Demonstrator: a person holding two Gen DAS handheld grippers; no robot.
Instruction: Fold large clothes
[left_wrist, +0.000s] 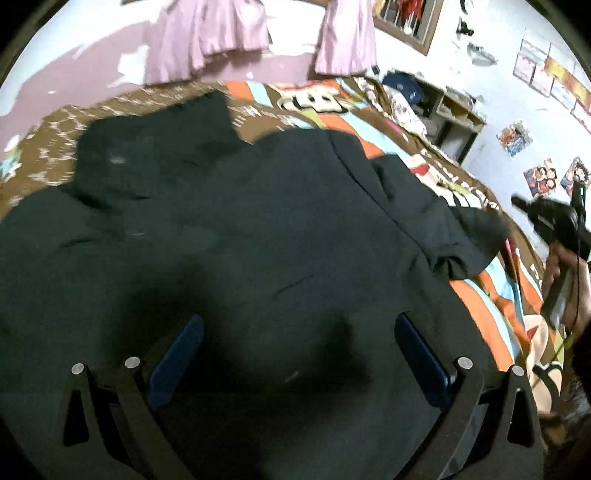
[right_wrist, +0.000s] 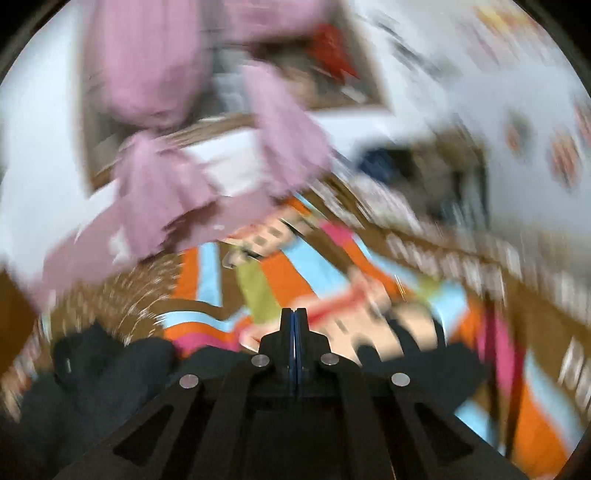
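The black jacket (left_wrist: 229, 229) lies spread over the colourful bedspread (left_wrist: 476, 306) on the bed, sleeve (left_wrist: 461, 236) flung out sideways, hood end rumpled; folding looks barely begun. The left gripper (left_wrist: 299, 354) hovers above it, fingers wide apart and empty. The right gripper (right_wrist: 294, 343) is pinched closed on nothing.
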